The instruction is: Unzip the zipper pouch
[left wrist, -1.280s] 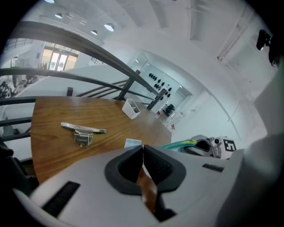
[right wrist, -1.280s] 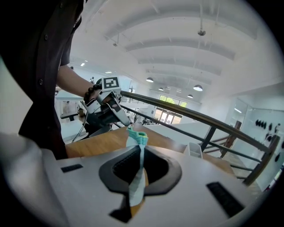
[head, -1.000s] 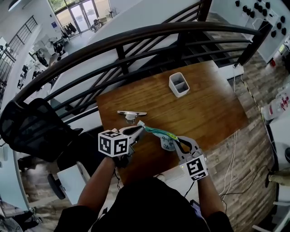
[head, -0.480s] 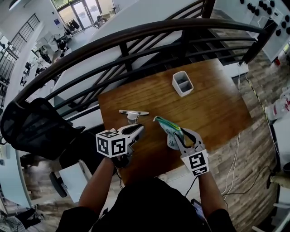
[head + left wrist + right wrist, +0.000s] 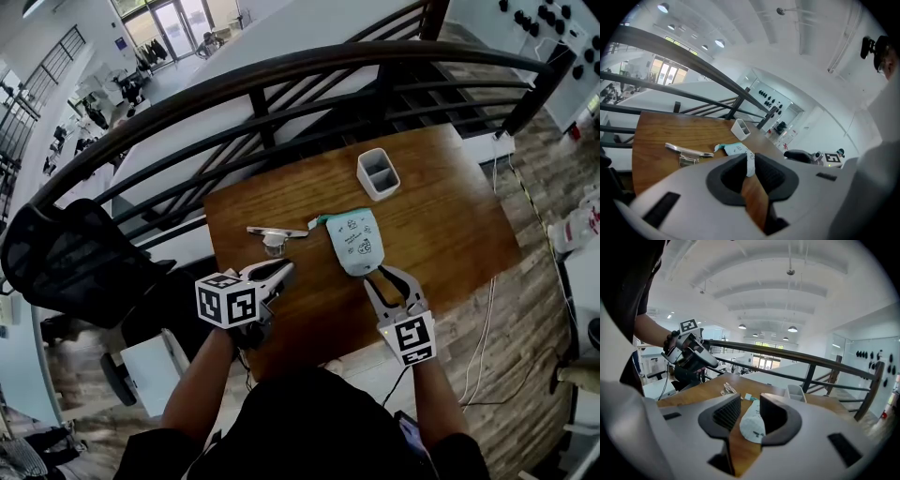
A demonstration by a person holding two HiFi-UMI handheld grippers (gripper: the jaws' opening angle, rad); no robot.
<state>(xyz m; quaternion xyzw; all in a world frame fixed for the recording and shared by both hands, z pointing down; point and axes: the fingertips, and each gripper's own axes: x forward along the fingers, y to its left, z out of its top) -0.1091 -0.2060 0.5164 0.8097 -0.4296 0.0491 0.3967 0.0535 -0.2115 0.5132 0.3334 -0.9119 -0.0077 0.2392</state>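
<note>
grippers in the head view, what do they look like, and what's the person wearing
Both are light grey plastic. The left claw and right claw are curved, with dark ribbed pads. Each carries a white cube with black square markers. The person wears a dark top.

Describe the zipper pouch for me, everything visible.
The zipper pouch looks like soft fabric, pale whitish with small dark printed marks and a teal strip and tab at its far left corner. It lies flat on the wooden table, lengthwise away from the person, rounded end nearest. Whether the zipper is open cannot be told. Its near end sits in the gap of the right gripper, whose jaws have just been opening and do not press on it; nothing else touches it.
</note>
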